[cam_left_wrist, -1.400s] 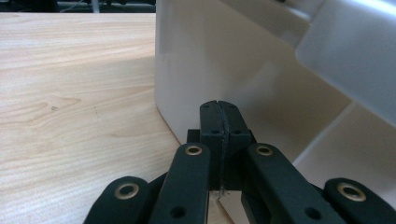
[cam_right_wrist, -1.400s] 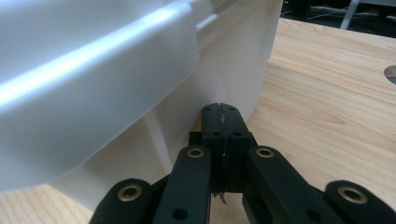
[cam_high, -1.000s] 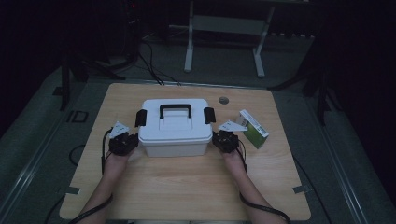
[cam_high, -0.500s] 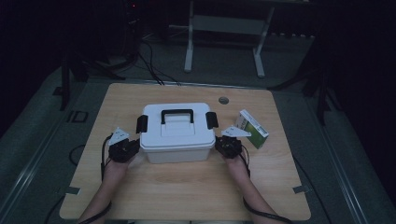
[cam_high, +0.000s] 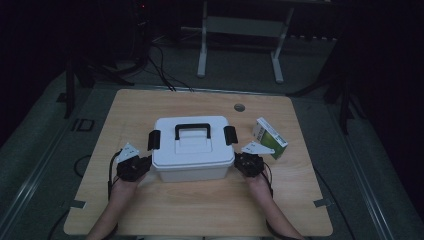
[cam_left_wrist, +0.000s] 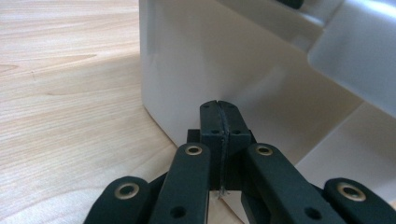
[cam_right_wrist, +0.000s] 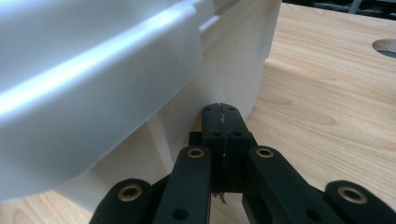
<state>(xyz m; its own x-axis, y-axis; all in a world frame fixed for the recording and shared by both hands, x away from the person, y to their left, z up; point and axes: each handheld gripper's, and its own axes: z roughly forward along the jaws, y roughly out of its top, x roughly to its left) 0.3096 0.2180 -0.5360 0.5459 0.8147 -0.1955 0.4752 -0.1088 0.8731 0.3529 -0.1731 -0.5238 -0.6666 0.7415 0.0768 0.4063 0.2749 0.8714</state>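
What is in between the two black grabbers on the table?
The white box with a black handle sits between the left gripper and the right gripper, as the high view shows.

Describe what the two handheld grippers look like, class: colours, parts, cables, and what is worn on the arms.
Both the left gripper and right gripper are black, each topped by a grey three-cornered plate and trailing a black cable. Their jaws are black linkages with brass-coloured rivets. The forearms are bare, no sleeves.
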